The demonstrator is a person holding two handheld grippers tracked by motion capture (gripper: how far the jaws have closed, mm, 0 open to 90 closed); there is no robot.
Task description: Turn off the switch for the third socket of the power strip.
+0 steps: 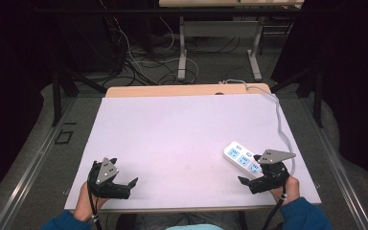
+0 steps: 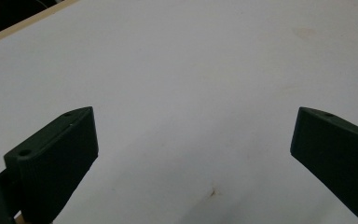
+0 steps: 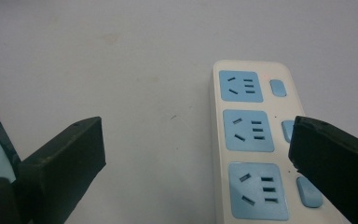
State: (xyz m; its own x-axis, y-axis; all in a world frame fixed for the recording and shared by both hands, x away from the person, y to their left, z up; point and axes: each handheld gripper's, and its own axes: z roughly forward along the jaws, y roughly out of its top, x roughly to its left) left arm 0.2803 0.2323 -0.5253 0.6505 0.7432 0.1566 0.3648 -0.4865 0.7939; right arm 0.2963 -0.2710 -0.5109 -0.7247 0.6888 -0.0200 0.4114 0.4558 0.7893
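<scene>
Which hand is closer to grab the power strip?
Probably the right. The right hand-held gripper is open right beside the power strip, which lies partly between its jaws. The left hand-held gripper is open over bare table, far across.

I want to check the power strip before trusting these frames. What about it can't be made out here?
- Power strip, right gripper view: its near end is cut off by the bottom edge, and one jaw of the right gripper covers part of the switches.
- High view: the strip's socket detail is too small, and the right gripper hides its near end.
- Its cable leaves over the table's far edge; no plug is visible.
</scene>
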